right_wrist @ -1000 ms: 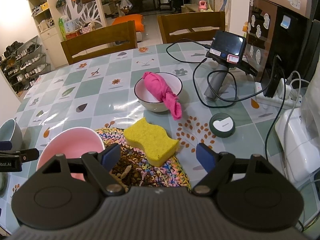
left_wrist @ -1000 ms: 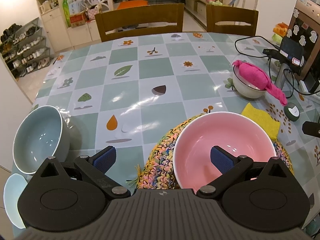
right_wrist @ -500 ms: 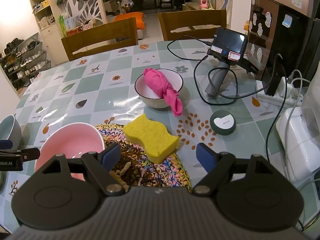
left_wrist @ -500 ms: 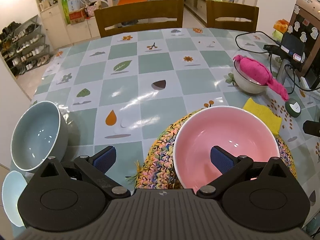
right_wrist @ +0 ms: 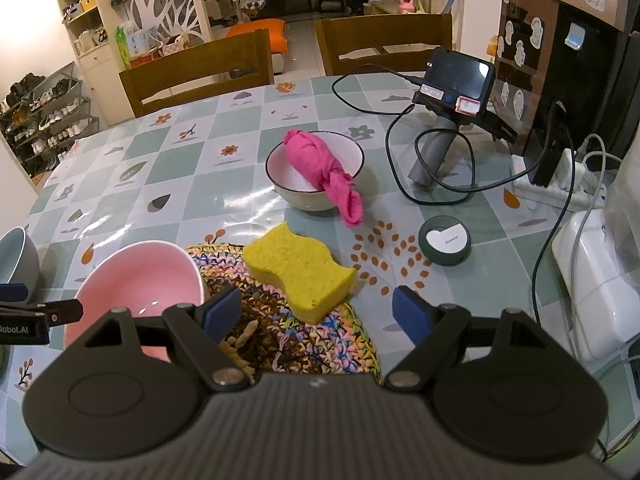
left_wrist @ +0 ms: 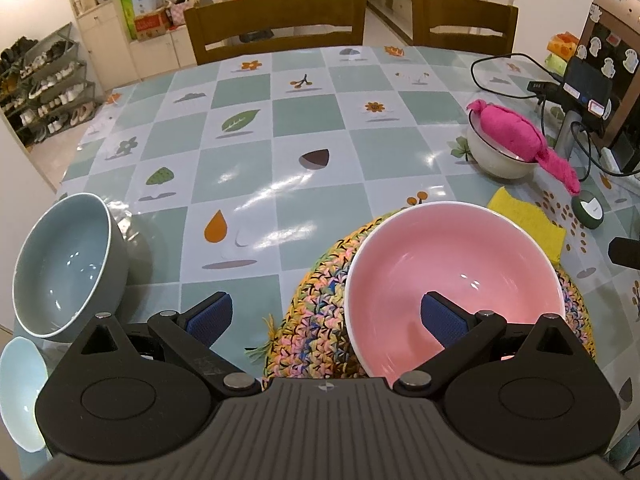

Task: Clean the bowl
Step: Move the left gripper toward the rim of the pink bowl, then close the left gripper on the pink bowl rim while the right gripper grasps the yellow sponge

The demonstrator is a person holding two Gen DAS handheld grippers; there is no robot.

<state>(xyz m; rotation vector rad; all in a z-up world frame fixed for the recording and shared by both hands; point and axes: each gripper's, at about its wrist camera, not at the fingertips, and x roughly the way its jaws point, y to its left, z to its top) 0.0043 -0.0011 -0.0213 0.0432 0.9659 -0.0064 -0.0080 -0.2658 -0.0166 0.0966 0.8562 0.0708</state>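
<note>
Plainly, pink bowl mouth-up, tilted.

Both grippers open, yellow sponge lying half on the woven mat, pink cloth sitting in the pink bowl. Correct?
One error: the pink cloth lies in the white bowl, not the pink bowl, which is empty. The right wrist view shows it. The rest holds: both grippers open, yellow sponge half on the woven mat.

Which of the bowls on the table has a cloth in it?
The white bowl with the dark rim, behind the yellow sponge: a pink cloth drapes over its edge. The pink bowl and grey-blue bowl look empty.
</note>
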